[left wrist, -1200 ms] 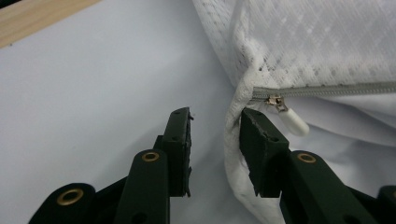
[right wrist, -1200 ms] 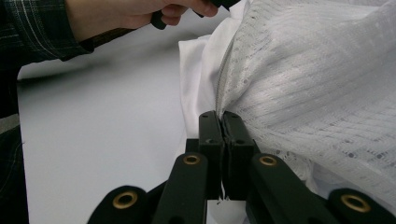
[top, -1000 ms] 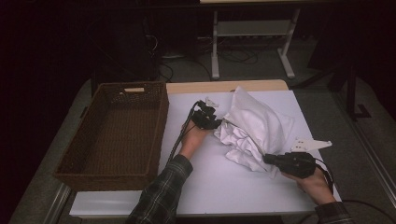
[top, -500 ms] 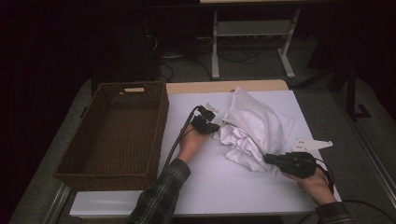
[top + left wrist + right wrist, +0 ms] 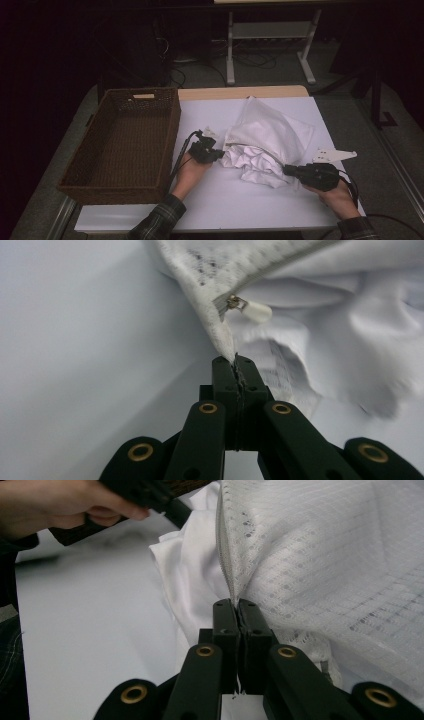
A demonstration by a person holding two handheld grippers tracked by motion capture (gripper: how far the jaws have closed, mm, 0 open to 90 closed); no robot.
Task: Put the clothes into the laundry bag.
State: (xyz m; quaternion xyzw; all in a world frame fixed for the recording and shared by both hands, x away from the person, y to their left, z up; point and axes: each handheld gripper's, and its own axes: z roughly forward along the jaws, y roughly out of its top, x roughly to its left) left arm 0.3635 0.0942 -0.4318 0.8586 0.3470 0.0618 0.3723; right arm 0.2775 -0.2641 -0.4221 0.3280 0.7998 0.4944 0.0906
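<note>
To the left of my left fingers sits a brown wicker basket on the white counter; I can read no writing on it. My left fingers have just been closing and now pinch the corner edge of the white mesh bag, beside its zipper pull. The bag, with white cloth inside, lies between both fingers. My right fingers clamp its zipper edge.
</note>
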